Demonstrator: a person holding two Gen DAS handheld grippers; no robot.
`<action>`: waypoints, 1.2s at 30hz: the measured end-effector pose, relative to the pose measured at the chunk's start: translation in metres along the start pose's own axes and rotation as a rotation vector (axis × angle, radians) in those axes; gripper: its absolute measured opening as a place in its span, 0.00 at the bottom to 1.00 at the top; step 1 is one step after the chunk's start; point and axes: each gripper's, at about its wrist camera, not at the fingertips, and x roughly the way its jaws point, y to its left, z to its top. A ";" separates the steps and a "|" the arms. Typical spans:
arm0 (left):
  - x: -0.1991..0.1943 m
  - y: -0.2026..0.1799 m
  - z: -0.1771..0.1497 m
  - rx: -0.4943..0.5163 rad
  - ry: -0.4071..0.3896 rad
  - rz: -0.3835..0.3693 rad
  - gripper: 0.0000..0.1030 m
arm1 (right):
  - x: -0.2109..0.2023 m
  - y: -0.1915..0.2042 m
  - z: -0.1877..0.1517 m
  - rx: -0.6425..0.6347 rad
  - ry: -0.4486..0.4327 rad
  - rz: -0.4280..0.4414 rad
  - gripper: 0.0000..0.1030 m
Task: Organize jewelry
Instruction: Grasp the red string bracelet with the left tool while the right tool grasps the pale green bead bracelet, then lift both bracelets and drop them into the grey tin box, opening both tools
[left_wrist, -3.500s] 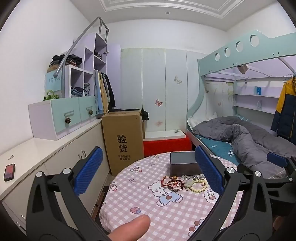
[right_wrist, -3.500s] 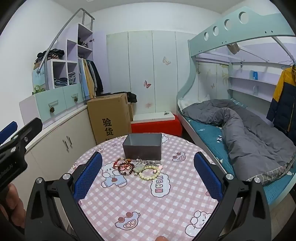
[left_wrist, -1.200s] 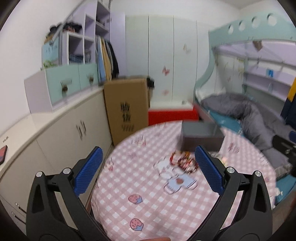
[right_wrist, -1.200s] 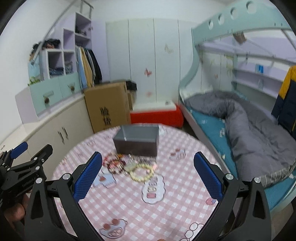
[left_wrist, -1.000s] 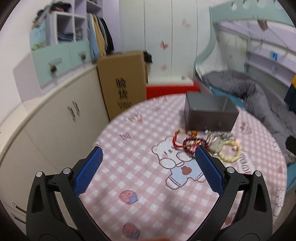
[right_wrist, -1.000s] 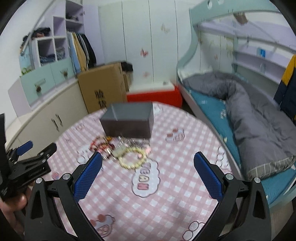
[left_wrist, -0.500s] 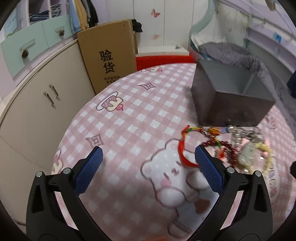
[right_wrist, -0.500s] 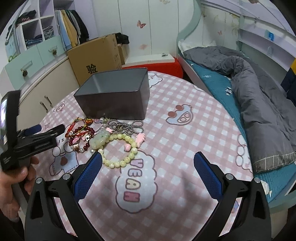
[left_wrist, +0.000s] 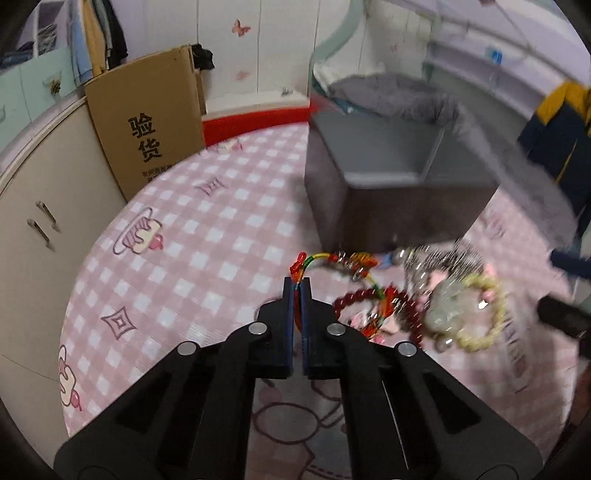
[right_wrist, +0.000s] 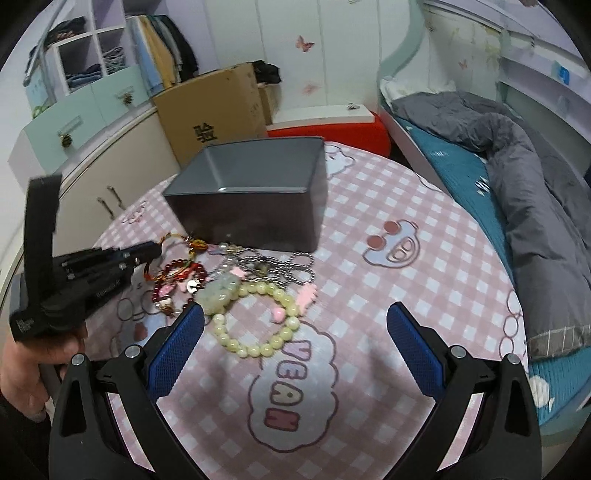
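Table (right_wrist: 424, 258); left tool (left_wrist: 297, 284) pinching cord bracelet (left_wrist: 314, 260)

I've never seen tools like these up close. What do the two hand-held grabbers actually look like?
Both are matte black plastic linkages with silver round pivot pins. The right gripper has textured blue pads lining its jaws; the left gripper shows blue edges too. Small white lettering, too small to read, marks the left one's side. A bare hand holds it.

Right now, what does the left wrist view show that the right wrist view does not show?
Only the left wrist view shows the left gripper pinching the red cord bracelet between its pads. Only the right wrist view shows the right gripper open above the pale bead bracelet. Both show the grey box behind the jewelry.
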 end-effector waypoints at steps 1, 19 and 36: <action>-0.004 0.000 0.001 -0.005 -0.014 -0.004 0.03 | 0.000 0.003 0.000 -0.012 0.000 0.010 0.93; -0.068 0.020 -0.009 -0.080 -0.139 -0.043 0.03 | 0.054 0.062 -0.011 -0.314 0.125 0.078 0.08; -0.107 0.004 0.016 -0.040 -0.251 -0.080 0.03 | -0.047 0.013 0.045 -0.052 -0.109 0.457 0.08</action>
